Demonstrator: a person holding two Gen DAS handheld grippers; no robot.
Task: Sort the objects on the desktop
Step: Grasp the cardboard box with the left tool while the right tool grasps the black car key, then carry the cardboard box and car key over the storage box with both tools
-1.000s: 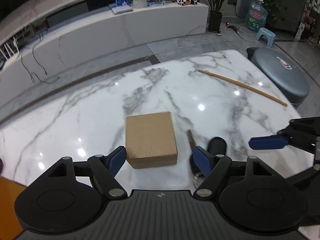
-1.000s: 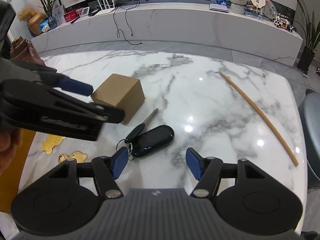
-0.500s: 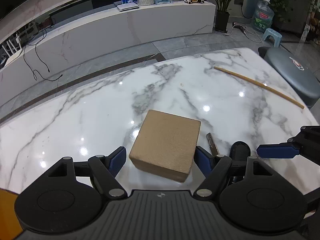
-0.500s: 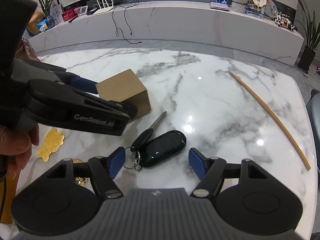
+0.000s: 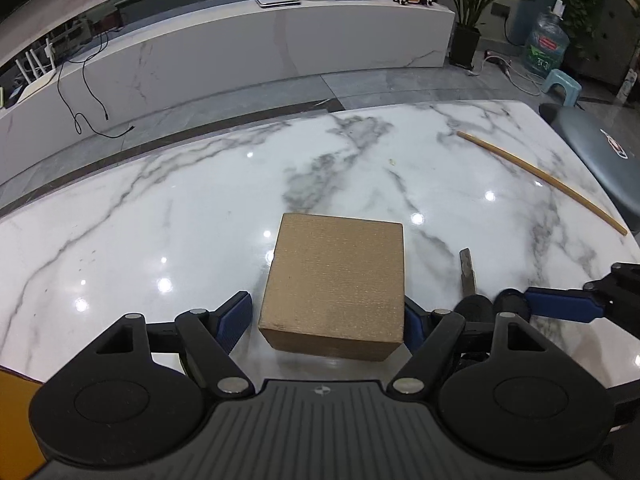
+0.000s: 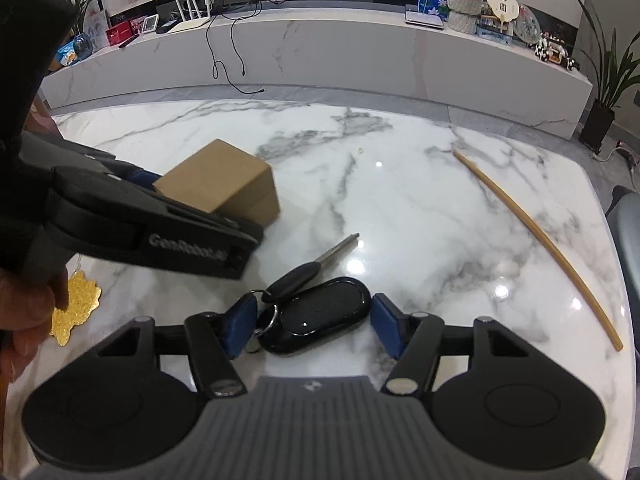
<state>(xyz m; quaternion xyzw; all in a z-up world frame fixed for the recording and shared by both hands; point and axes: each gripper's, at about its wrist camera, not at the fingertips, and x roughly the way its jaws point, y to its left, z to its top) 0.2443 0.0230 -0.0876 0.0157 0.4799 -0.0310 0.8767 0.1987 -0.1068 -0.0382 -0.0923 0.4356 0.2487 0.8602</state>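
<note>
A brown cardboard box (image 5: 334, 284) sits on the marble table (image 5: 200, 208) between the open jaws of my left gripper (image 5: 326, 318); the right pad is close against its side, the left pad a little apart. The box also shows in the right wrist view (image 6: 224, 182). A black key fob (image 6: 324, 314) with a metal key (image 6: 320, 262) on a ring lies between the open jaws of my right gripper (image 6: 314, 330). The key (image 5: 467, 274) also shows right of the box in the left wrist view.
A long thin wooden stick (image 6: 536, 240) lies on the right of the table. Gold ornaments (image 6: 78, 306) lie near the left edge. A grey chair (image 5: 596, 148) stands past the right edge. A low marble counter (image 6: 320, 52) runs behind.
Both grippers have moved forward: the left now has the box between its jaws, the right has the key fob between its jaws. Neither has closed.
</note>
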